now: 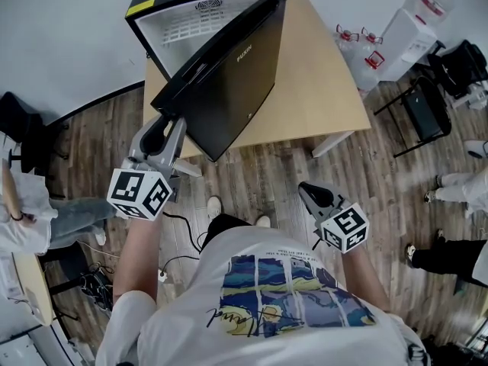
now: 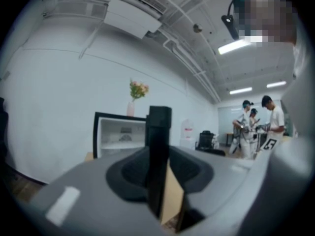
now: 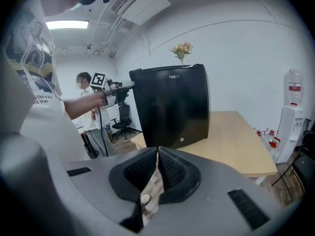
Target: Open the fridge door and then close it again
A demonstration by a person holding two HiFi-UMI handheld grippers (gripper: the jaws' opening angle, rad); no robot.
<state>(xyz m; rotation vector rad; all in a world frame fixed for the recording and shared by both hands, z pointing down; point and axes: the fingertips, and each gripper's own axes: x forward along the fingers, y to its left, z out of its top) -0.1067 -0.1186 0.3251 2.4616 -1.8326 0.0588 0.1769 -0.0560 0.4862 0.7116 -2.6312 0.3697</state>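
- Fridge (image 1: 200, 23): one small black unit on the one wooden table (image 1: 324, 90), white inside showing.
- Fridge door (image 1: 229, 82): one, swung wide open. Its hinge side is at the cabinet and its free edge points toward the person.
- Left hand-held gripper (image 1: 169, 124): jaws wide apart, straddling the door's free edge. In the left gripper view the black slab stands between the pads, with a sliver of table showing on one side, so it looks loosely hooked rather than clamped.
- Right hand-held gripper (image 1: 308, 192): low, well apart from the fridge, jaws closed to a thin slit with nothing between them.
- Handling, judged: the door is stiff and should swing lightly on its hinge. The glossy face is likely slippery, so the free edge, farthest from the hinge, is the place to hold or push.
- The seal probably needs a firm last press. A hard shove could slide the cabinet on the table.
- Also: one vase of flowers (image 3: 182, 50) on top of the fridge, which may wobble if the door slams.
- Count: two hand-held grippers, one of them at work.
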